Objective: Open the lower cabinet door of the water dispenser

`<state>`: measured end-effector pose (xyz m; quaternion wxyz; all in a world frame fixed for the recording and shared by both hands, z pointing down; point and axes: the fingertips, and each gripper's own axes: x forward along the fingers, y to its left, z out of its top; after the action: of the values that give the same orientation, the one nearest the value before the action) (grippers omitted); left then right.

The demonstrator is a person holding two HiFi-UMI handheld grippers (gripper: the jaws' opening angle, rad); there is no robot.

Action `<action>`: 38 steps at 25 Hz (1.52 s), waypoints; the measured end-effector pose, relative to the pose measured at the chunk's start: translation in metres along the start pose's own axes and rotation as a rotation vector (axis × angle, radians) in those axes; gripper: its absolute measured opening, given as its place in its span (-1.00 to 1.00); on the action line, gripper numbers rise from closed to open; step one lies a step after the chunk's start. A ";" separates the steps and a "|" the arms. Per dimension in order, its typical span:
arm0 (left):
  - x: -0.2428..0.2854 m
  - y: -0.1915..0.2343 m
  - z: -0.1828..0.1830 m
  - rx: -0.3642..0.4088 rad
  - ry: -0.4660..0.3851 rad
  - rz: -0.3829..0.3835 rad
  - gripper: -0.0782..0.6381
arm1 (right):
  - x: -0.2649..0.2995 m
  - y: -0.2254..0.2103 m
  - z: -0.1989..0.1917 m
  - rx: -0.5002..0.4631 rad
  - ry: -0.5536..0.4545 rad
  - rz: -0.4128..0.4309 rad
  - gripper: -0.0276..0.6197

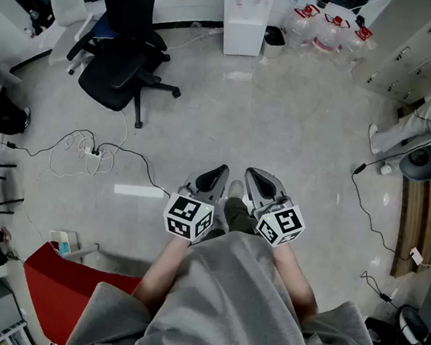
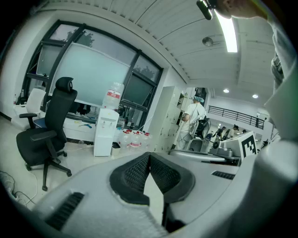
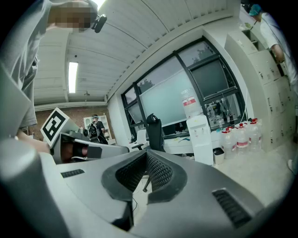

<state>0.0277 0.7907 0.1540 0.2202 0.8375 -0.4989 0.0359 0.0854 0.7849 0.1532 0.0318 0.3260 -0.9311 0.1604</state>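
The person is holding the left tool (image 1: 217, 173) and the right tool (image 1: 255, 177) side by side just in front of the body, each with jaws pressing together on nothing. Beyond them, cables (image 1: 88, 149) are lying on the floor (image 1: 281, 129), and a black office chair (image 1: 124, 62) is standing further left. The water dispenser (image 1: 246, 14) is standing at the far side, well apart from both tools, its lower cabinet door (image 1: 243, 39) facing the person, with water bottles (image 1: 333, 33) sitting to its right
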 end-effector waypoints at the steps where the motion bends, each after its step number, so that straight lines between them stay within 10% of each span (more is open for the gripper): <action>1: -0.004 -0.002 -0.003 -0.004 0.000 -0.001 -0.76 | -0.004 0.005 -0.003 0.000 0.002 0.001 -0.89; 18: -0.012 0.010 -0.009 -0.060 -0.017 0.013 -0.76 | -0.004 0.009 -0.005 0.011 0.012 0.002 -0.88; 38: 0.156 0.044 0.075 0.084 -0.017 0.030 -0.76 | 0.081 -0.144 0.055 -0.007 -0.011 -0.007 -0.88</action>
<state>0.0559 0.6150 0.1450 0.1797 0.8387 -0.5114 0.0530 0.1126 0.6129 0.1543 0.0282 0.3299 -0.9308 0.1550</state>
